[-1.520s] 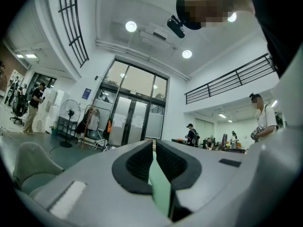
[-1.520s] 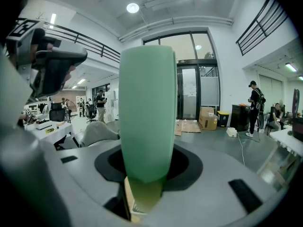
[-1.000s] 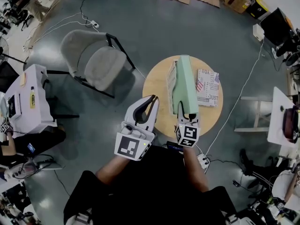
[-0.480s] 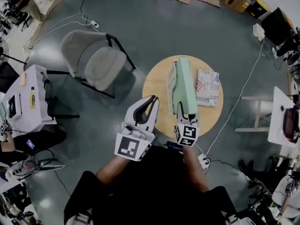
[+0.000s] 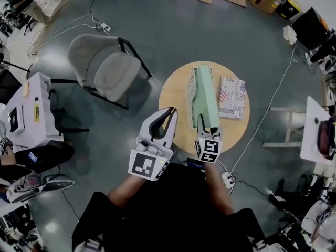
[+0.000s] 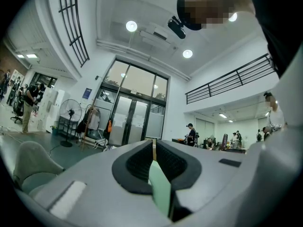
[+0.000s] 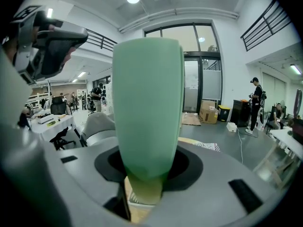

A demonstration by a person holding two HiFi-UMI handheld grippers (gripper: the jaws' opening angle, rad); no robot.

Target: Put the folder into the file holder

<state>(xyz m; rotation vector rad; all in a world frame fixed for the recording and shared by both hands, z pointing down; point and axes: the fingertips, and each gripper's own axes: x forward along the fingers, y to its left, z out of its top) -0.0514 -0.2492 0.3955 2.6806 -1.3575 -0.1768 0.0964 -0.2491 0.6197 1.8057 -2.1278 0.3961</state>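
A pale green folder [image 5: 205, 94] stands on edge over the round wooden table [image 5: 173, 96]. My right gripper [image 5: 208, 126] is shut on its near end. In the right gripper view the folder [image 7: 147, 108] rises straight up from between the jaws and fills the middle. A white mesh file holder [image 5: 191, 88] stands on the table, tight against the folder's left side. My left gripper [image 5: 170, 112] hovers at the table's near-left edge with its tips together and nothing held. A thin green sliver shows in the gap behind its closed tips [image 6: 152, 145].
A printed magazine [image 5: 232, 97] lies on the table to the right of the folder. A grey chair [image 5: 102, 67] stands to the left of the table. Cables run across the floor. White desks [image 5: 29, 114] and a seated person are at the far left.
The folder and my right gripper have shifted very slightly to the left. My left gripper has stayed put.
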